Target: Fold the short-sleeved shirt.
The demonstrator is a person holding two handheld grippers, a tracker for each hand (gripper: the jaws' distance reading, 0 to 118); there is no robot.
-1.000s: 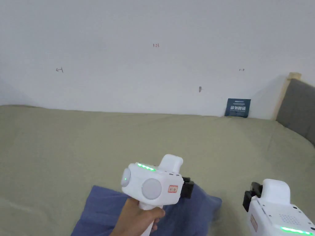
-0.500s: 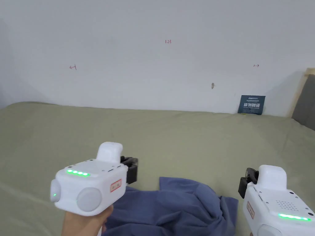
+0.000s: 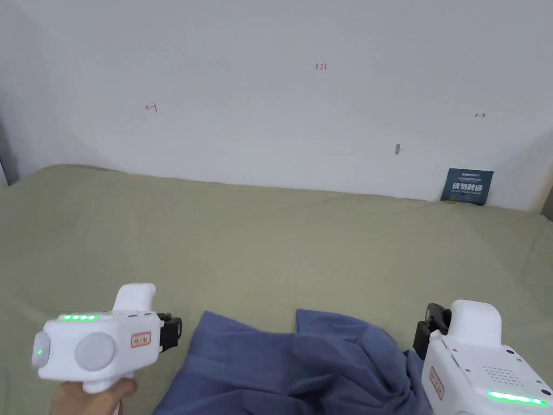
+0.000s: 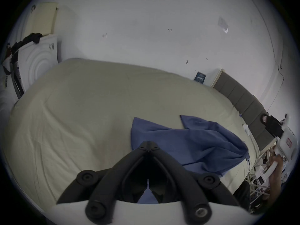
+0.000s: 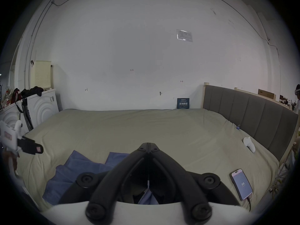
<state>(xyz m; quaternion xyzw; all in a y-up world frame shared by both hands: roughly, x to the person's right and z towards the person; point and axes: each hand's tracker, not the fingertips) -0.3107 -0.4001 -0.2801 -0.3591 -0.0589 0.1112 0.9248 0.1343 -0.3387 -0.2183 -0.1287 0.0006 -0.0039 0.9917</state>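
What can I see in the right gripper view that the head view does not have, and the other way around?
Extra in the right gripper view: a phone and a small white object on the bed. Extra in the head view: the white housing and green lights of the right hand-held gripper. Both: the crumpled blue shirt and the left hand-held gripper beside it.

Plain blue shirt [image 3: 302,362] on olive-beige bedsheet [image 3: 259,243]. My two grippers [image 3: 172,332] [image 3: 432,329] white, black jaws, green lights. Wall [image 3: 270,97] white. Headboard [image 5: 253,114] grey. Small sign [image 3: 467,186] dark blue.
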